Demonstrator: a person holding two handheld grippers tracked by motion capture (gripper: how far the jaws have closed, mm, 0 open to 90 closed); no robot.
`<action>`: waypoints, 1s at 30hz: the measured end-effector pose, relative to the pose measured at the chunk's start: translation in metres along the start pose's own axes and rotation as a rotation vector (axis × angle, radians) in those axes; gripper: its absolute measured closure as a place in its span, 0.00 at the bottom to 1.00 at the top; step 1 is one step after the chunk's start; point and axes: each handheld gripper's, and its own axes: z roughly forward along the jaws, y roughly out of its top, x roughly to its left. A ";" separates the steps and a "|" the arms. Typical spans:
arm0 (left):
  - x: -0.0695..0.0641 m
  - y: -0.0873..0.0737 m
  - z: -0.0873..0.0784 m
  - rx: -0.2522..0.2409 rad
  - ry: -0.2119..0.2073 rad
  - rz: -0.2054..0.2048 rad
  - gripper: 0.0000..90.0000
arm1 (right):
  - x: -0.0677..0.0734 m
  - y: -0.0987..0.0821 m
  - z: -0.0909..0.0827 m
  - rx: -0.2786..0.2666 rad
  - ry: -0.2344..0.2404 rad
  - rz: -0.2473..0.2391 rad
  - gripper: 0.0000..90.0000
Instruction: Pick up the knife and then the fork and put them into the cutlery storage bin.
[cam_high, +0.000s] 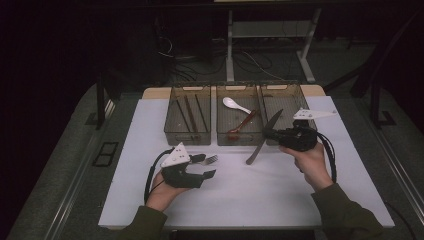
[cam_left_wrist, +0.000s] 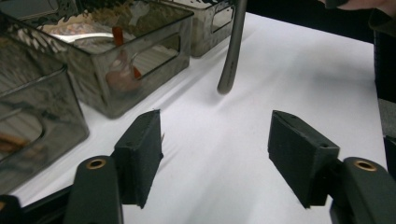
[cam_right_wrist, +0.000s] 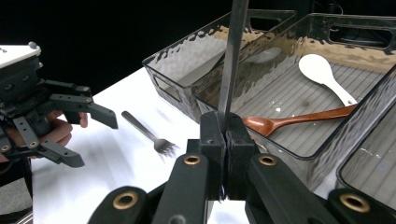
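Note:
My right gripper (cam_high: 268, 134) is shut on a grey table knife (cam_high: 264, 140), gripped near its middle. The knife slants with its blade over the right bin (cam_high: 285, 95) and its handle end low over the white mat. In the right gripper view the jaws (cam_right_wrist: 226, 128) pinch the knife (cam_right_wrist: 235, 56), which rises straight up. My left gripper (cam_high: 209, 166) stands open at the front left, beside a metal fork (cam_high: 212, 159) lying on the mat. Nothing sits between its pads (cam_left_wrist: 140, 154); the knife's rounded handle end (cam_left_wrist: 229, 70) hangs ahead of them. The fork (cam_right_wrist: 149, 133) lies just right of the open left gripper (cam_right_wrist: 95, 140).
Three clear bins stand in a row at the back. The left bin (cam_high: 172, 125) holds dark chopsticks (cam_high: 187, 112). The middle bin (cam_high: 220, 135) holds a white spoon (cam_high: 235, 105) and a brown wooden spoon (cam_high: 242, 125). The white mat (cam_high: 250, 200) extends to the front edge.

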 end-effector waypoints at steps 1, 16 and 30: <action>0.000 -0.002 -0.002 -0.001 -0.001 0.004 0.36 | -0.001 0.000 -0.001 -0.002 0.000 0.001 0.98; 0.000 -0.030 -0.023 -0.026 0.008 -0.015 0.16 | -0.009 0.011 -0.028 -0.030 -0.034 -0.017 0.98; 0.001 -0.037 -0.023 0.004 0.011 -0.051 0.00 | -0.018 0.024 -0.043 -0.034 -0.045 -0.031 0.98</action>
